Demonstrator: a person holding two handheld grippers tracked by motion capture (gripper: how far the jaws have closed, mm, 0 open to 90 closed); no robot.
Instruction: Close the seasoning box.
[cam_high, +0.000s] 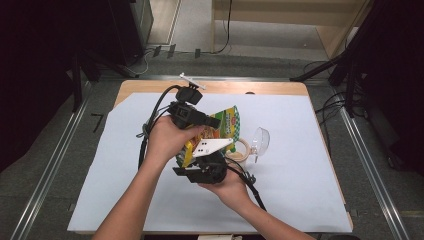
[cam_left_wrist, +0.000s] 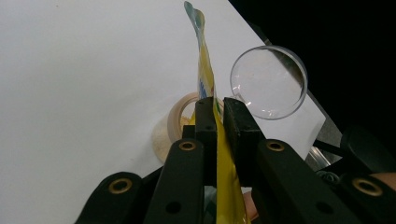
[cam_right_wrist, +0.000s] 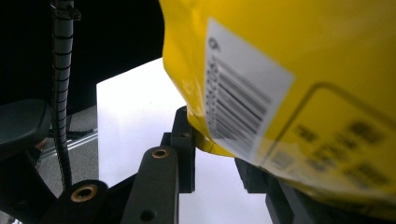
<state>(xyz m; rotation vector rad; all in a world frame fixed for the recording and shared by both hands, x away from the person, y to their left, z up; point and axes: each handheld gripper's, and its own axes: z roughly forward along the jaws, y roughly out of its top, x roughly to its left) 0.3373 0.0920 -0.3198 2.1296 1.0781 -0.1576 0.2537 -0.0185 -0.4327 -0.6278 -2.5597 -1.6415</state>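
Foil of the yellow snack bag (cam_left_wrist: 207, 70), held above the tabletop (cam_high: 300, 165) beside a tape roll (cam_high: 243, 148), is judged light, limp and slippery, best pinched at its flat edge, where the left gripper (cam_left_wrist: 216, 116) jaws are clamped, while the right gripper (cam_right_wrist: 212, 154) jaws' hold cannot be told.

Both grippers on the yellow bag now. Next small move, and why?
Probably shut the right gripper on the yellow bag's lower edge before any pull. The left gripper is already clamped on the bag, which stands edge-on between its jaws. In the right gripper view the bag's barcode corner sits between that gripper's jaws with a gap still showing, so that grip looks unsecured.
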